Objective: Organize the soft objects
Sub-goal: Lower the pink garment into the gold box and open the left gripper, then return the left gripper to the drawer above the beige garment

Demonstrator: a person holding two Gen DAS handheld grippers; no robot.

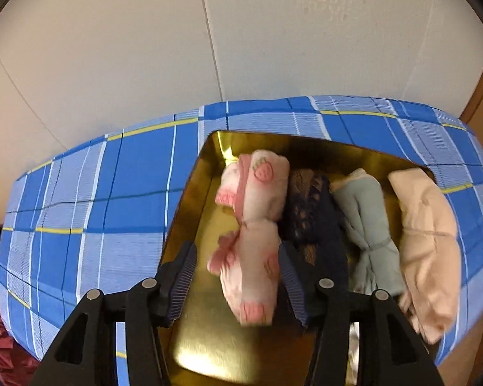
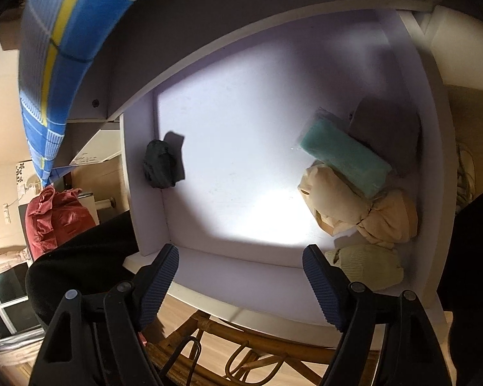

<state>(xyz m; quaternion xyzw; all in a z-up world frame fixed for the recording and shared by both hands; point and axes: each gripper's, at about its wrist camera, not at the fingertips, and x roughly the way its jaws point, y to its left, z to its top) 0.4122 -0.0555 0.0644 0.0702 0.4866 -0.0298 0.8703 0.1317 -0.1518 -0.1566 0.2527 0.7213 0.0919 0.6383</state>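
Covering the counter: a blue plaid cloth (image 1: 90,193) with yellow lines, draped to its edges.
Wall: plain off-white panels (image 1: 112,48) behind the counter.
Drawer: white (image 2: 228,148), pulled out below the cloth's hanging edge, brightly lit inside, above a rattan stool (image 2: 248,350).
Tray: gold, shiny (image 1: 209,347), on the cloth.
In tray: pink strawberry roll (image 1: 254,225) at left, then dark lace roll (image 1: 309,212), grey-blue roll (image 1: 367,222), peach roll (image 1: 425,234).
In drawer: teal bundle (image 2: 344,157), beige bundle (image 2: 354,209), pale green bundle (image 2: 367,267) at right; dark roll (image 2: 161,164) at left wall.
Left claw (image 1: 238,286): parted, the left pad clear of the pink roll lying between the pads.
Right claw (image 2: 241,280): wide apart, empty, over the drawer's front.
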